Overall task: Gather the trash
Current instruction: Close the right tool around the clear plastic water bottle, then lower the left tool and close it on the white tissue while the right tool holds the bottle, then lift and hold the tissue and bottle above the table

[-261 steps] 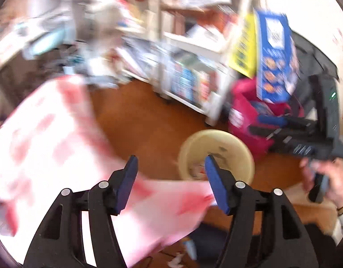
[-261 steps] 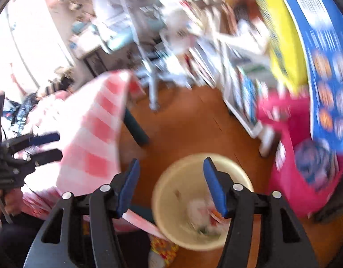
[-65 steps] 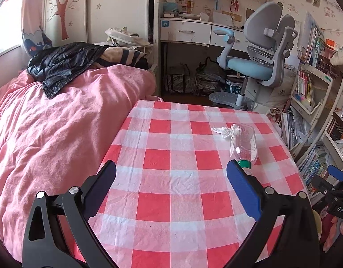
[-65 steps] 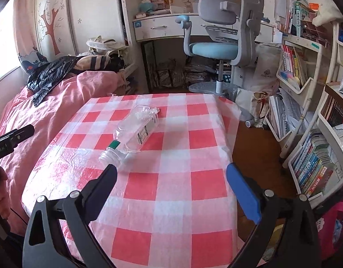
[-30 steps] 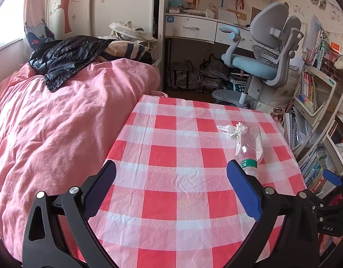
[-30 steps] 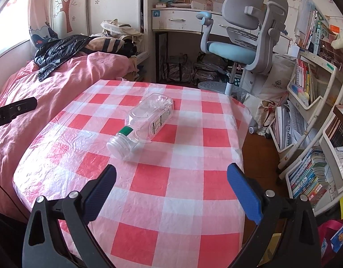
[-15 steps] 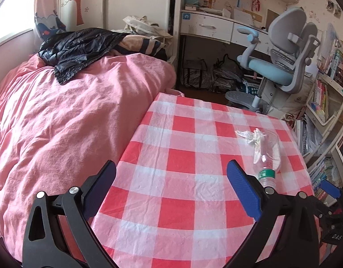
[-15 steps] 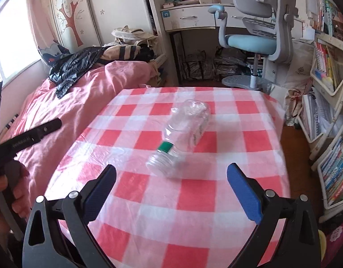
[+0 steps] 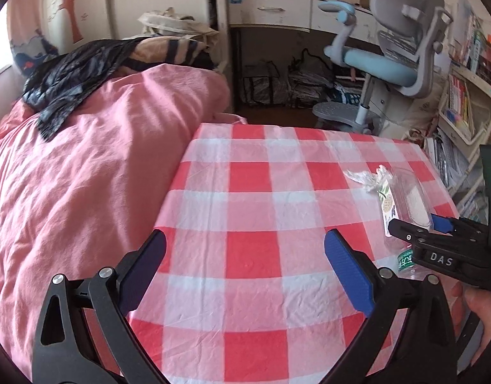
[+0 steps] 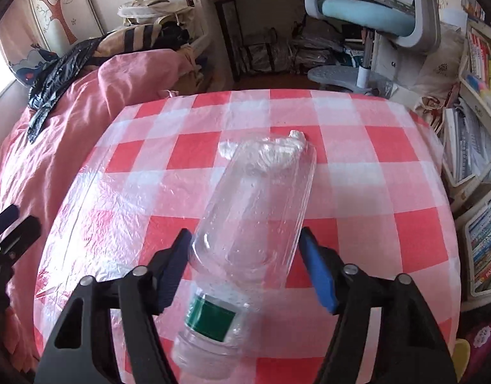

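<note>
My left gripper [image 9: 245,268] hovers level over the checked desk [image 9: 252,211], fingers wide, nothing btwn them. Right gripper [image 10: 245,256] is low over the desk, fingers on either side of the clear bottle [image 10: 255,211] lying on its side, cap end toward me; can't tell if they're touching yet. Crumpled tissue [image 10: 264,148] sits at its far end.

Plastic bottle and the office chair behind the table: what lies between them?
In the right wrist view, a crumpled white wrapper lies just past the plastic bottle, then bare checked tablecloth up to the office chair.
</note>
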`<state>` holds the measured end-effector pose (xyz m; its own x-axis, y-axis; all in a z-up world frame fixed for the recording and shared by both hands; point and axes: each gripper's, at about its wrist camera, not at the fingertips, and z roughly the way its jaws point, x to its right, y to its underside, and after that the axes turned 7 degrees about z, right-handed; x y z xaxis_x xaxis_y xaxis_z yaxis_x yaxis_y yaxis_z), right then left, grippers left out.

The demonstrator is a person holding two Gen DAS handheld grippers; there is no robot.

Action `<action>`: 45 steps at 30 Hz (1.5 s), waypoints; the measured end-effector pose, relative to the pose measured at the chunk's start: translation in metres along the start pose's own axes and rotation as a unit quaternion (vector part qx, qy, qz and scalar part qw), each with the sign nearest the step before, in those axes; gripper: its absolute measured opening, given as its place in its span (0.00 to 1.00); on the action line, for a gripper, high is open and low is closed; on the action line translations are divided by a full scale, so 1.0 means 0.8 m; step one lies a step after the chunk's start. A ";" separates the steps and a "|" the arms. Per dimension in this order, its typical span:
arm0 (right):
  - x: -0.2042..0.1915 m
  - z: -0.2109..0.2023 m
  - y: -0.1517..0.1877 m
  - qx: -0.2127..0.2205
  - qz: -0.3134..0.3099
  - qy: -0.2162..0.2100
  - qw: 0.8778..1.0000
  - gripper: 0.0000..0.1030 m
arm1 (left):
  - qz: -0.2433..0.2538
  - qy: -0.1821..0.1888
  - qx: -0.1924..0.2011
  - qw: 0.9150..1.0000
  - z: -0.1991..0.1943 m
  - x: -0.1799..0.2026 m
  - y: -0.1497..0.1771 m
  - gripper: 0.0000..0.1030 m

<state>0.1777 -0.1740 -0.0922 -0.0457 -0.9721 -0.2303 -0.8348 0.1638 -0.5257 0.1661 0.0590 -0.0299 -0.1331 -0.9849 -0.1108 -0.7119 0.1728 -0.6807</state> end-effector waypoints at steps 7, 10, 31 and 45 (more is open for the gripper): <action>0.088 -0.045 0.018 -0.004 -0.012 0.008 1.000 0.60 | 0.107 0.057 0.014 0.992 0.068 0.117 -0.069 0.93; 0.115 -0.050 0.016 -0.006 0.013 -0.017 1.000 0.60 | 0.157 0.061 0.009 0.986 0.102 0.175 -0.088 0.93; 0.097 -0.068 0.034 -0.022 -0.006 -0.116 0.993 0.56 | 0.043 0.097 -0.067 0.992 0.060 0.111 0.000 0.15; 0.079 -0.172 0.074 0.068 0.034 -0.201 0.977 0.56 | -0.057 0.073 0.004 0.996 -0.095 0.021 0.072 0.16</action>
<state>0.0498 -0.2490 -0.0255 0.1437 -0.8182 -0.5568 -0.7555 0.2727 -0.5957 0.0699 0.0532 -0.0159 -0.1506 -0.9858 0.0744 -0.7226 0.0584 -0.6888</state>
